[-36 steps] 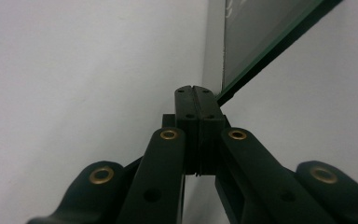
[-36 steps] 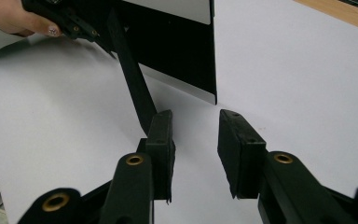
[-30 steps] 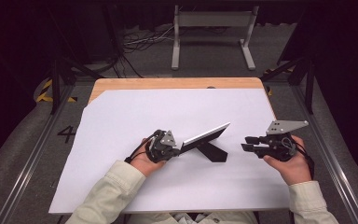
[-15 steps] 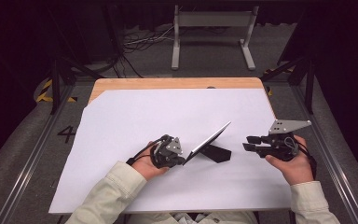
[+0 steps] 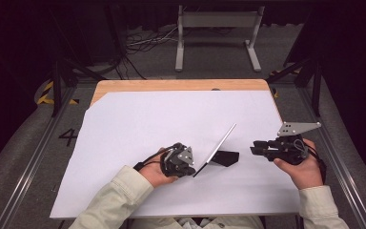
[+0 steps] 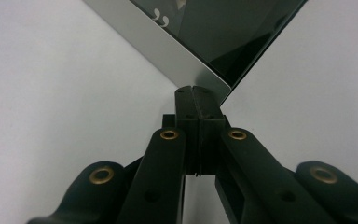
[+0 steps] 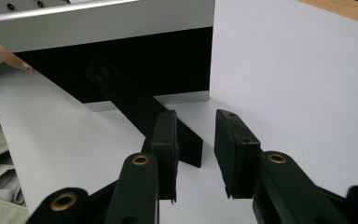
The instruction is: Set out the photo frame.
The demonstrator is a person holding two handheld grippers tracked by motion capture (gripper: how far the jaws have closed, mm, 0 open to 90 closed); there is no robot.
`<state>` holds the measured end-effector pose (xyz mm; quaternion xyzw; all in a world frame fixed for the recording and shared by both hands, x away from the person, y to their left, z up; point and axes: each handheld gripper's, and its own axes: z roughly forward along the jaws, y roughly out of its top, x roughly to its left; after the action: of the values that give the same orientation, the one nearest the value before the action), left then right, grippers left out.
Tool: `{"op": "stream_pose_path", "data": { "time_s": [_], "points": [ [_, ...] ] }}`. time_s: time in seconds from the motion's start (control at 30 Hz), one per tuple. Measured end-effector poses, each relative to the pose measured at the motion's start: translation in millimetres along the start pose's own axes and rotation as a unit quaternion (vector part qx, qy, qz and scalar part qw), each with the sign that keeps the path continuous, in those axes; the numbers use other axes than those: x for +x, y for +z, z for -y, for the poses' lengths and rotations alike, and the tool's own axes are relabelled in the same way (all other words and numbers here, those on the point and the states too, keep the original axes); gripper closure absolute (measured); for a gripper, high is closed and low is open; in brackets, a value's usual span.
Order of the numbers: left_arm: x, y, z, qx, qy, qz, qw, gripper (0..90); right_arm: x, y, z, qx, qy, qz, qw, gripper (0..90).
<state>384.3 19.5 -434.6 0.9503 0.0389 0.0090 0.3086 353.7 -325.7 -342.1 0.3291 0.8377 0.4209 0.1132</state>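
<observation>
Nearest the person, two pale sleeves (image 5: 116, 200) come in over the near edge of the white sheet (image 5: 138, 124) that covers most of the table (image 5: 171, 85). The left gripper (image 5: 194, 167) sits low on the sheet, just left of centre, its jaws pressed tight together on the near corner of a thin frame (image 5: 217, 149). In the left gripper view that pinch is plain: the two black pads meet with no gap, and the frame's silver corner (image 6: 205, 79) is caught between their tips, its dark glossy face rising away above.

The frame itself stands tilted up off the sheet, running from the left gripper's jaws toward the far right, silver edge uppermost. A black stand (image 5: 225, 157) sticks out from its back and rests on the sheet, just right of the frame's near end.

Over on the right, the right gripper (image 5: 253, 147) is held near the stand, pointing left at it, apart from it. Its jaws are parted, a clear gap between the pads, nothing in them. The right gripper view looks straight at the frame's black back (image 7: 135, 60) with the stand (image 7: 140, 105) slanting down toward the left jaw; bare white sheet shows through the gap.

Farther off, the sheet runs on bare to a strip of wooden tabletop at the far edge.
</observation>
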Motion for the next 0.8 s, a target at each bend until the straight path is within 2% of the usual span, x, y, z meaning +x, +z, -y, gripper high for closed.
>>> {"op": "stream_pose_path", "data": {
  "time_s": [0.3,0.47,0.8],
  "points": [
    [-7.9,7.4,-12.4,0.008,0.02,0.02,0.9996,90.0,-2.1,-9.2,4.2,-0.003,0.008,0.012,0.9999,69.6],
    [-13.5,13.8,-22.5,0.011,0.038,0.029,0.9988,90.0,-2.7,-12.7,6.7,-0.004,0.014,0.015,0.9998,69.6],
    [-22.6,27.3,-40.7,0.009,0.052,0.051,0.9973,90.0,-3.9,-20.1,10.9,-0.007,0.021,0.023,0.9995,69.3]
  ]
}}
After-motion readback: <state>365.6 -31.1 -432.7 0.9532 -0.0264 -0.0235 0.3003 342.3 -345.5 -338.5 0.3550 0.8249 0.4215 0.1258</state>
